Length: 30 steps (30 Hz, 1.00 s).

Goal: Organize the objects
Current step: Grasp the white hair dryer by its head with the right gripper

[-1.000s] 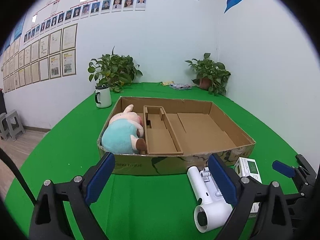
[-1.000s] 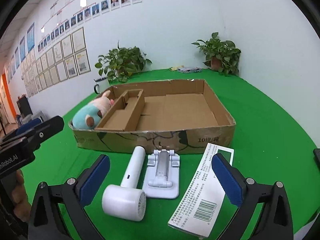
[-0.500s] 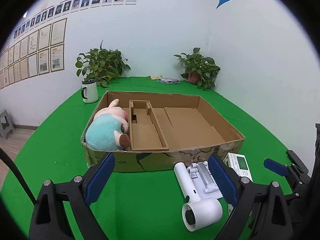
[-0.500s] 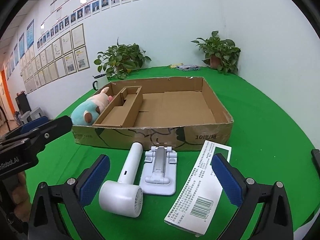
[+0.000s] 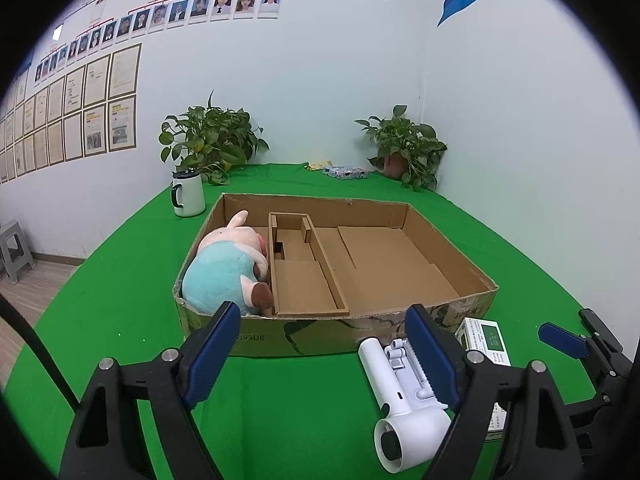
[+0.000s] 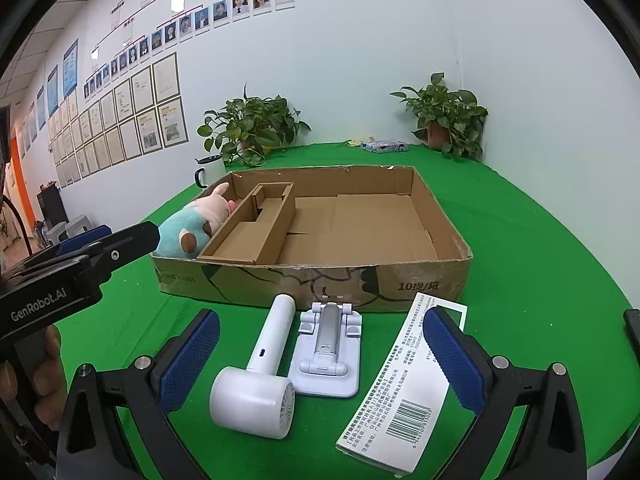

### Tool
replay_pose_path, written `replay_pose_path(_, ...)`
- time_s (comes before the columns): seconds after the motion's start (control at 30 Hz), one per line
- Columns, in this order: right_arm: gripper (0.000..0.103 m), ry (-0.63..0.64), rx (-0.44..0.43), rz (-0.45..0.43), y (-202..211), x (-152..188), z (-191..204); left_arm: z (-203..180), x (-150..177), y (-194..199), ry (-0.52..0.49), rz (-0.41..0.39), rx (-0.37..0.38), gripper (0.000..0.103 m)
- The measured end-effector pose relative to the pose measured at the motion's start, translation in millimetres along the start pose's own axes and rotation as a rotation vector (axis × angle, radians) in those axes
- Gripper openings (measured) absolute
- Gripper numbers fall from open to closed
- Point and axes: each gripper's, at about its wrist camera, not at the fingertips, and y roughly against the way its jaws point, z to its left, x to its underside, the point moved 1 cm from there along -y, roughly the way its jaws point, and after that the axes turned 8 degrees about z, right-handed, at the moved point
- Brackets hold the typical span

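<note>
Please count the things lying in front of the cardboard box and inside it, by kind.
Handheld fan: 1
Phone stand: 1
Printed carton: 1
Plush toy, inside the cardboard box: 1
Total: 4

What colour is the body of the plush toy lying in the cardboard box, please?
Light turquoise, with a pale pink head; the plush toy shows best in the left wrist view.

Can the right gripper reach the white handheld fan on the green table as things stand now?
Probably yes: the right gripper is open, and the white handheld fan lies uncovered just ahead, beside the white folding stand.
</note>
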Motion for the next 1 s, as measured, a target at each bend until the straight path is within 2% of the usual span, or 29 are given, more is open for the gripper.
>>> replay_pose_path(0.1, 0.102, 0.007, -0.029, 0.001, 1, 3, 3, 3, 0, -3, 0.011, 0.022, 0.028, 0.085)
replay_pose_path(0.2, 0.101, 0.009, -0.110, 0.029, 2, 12, 3, 8, 0, -11, 0.035, 0.078, 0.085, 0.085)
replay_pose_path(0.23, 0.101, 0.016, -0.146, 0.055, 0, 20, 4, 9, 1, -17, 0.040, 0.111, 0.114, 0.085)
replay_pose_path(0.37, 0.097, 0.043, -0.197, 0.140, -9, 49, 15, 10, 10, -46, 0.070, 0.247, 0.245, 0.085)
replay_pose_path(0.47, 0.092, 0.041, -0.225, 0.191, -21, 59, 26, 11, 18, -79, 0.146, 0.374, 0.390, 0.084)
replay_pose_path(0.57, 0.089, 0.052, -0.208, 0.213, -32, 61, 38, 4, 25, -111, 0.154, 0.494, 0.444, 0.084)
replay_pose_path(0.63, 0.082, 0.047, -0.200, 0.235, -42, 59, 41, -1, 29, -124, 0.144, 0.539, 0.460, 0.072)
replay_pose_path(0.7, 0.064, 0.041, -0.190, 0.266, -54, 60, 44, -5, 33, -135, 0.141, 0.590, 0.476, 0.062)
replay_pose_path(0.73, 0.060, 0.036, -0.184, 0.282, -59, 60, 44, -7, 35, -139, 0.142, 0.610, 0.484, 0.056)
replay_pose_path(0.83, 0.059, 0.028, -0.174, 0.303, -66, 64, 41, -14, 47, -139, 0.135, 0.650, 0.527, 0.043)
replay_pose_path(1.0, 0.058, 0.051, -0.164, 0.306, -41, 88, 42, -22, 76, -110, 0.141, 0.684, 0.557, 0.041)
